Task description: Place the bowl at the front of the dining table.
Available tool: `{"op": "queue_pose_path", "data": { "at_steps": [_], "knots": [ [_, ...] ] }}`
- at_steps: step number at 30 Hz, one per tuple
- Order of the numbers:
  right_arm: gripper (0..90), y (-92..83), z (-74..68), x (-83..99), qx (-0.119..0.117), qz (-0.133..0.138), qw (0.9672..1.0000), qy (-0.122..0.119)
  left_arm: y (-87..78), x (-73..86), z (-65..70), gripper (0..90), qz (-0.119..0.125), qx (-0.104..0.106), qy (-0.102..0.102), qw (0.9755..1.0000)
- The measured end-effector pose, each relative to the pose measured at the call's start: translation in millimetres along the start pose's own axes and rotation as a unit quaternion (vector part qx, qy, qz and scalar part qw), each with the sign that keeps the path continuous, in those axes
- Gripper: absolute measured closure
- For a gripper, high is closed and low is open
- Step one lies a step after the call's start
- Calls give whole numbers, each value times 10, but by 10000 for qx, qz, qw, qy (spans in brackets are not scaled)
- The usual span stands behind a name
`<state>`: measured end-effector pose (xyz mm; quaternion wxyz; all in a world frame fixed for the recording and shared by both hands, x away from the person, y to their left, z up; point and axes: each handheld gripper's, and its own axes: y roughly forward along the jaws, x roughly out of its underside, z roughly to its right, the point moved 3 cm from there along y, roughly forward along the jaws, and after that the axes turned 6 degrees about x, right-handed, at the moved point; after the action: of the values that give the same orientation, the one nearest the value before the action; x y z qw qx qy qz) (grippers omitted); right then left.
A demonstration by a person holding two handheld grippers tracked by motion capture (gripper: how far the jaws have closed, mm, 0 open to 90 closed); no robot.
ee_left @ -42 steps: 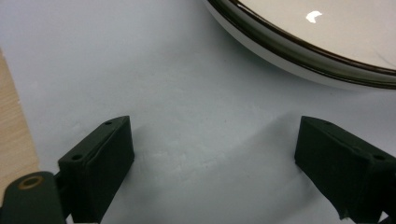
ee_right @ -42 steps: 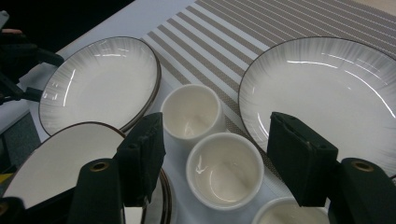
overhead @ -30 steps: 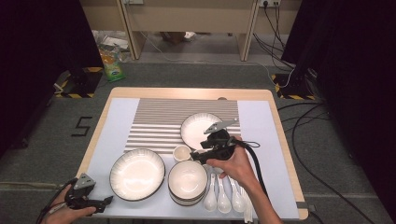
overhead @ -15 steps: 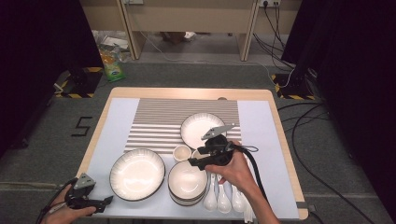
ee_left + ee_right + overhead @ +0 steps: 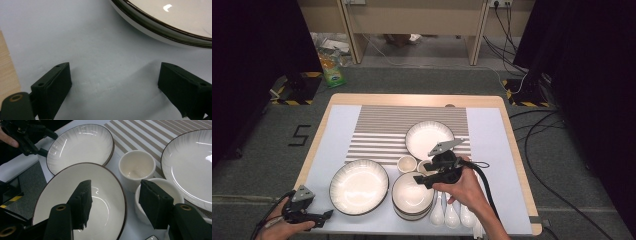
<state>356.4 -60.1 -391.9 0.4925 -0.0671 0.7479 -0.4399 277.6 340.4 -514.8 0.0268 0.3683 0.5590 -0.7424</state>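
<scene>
Currently, step: right gripper [image 5: 113, 203] above stacked bowls [image 5: 412, 192], beside 2 cups [image 5: 137, 167].
Jaws: right parted, empty; left gripper [image 5: 113, 81] wide, idle.
Advice: straddle 1 rim squarely, close gently.

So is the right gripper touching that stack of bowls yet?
Apart. In the right gripper view the right gripper hangs above the stack of bowls with open jaws, and the rim runs unbroken between them; neither pad meets it.

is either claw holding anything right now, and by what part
Nothing is held. The right claw stands open above the stacked bowls and a small cup; the left claw is open over bare mat.
</scene>
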Motion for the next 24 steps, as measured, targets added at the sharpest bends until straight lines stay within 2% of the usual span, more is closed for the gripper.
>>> {"op": "queue_pose_path", "data": {
  "at_steps": [5,9,24],
  "knots": [
    [450,11,-20,37,-11,-40,10000,-22,2,4,-1,103,37,-4,0,10000],
    [511,46,-23,57,-14,-92,9999,-90,2,9,1,103,53,-5,-3,10000],
    [603,107,-11,93,4,-278,9995,-160,3,13,4,103,90,-6,-15,10000]
  ]
}}
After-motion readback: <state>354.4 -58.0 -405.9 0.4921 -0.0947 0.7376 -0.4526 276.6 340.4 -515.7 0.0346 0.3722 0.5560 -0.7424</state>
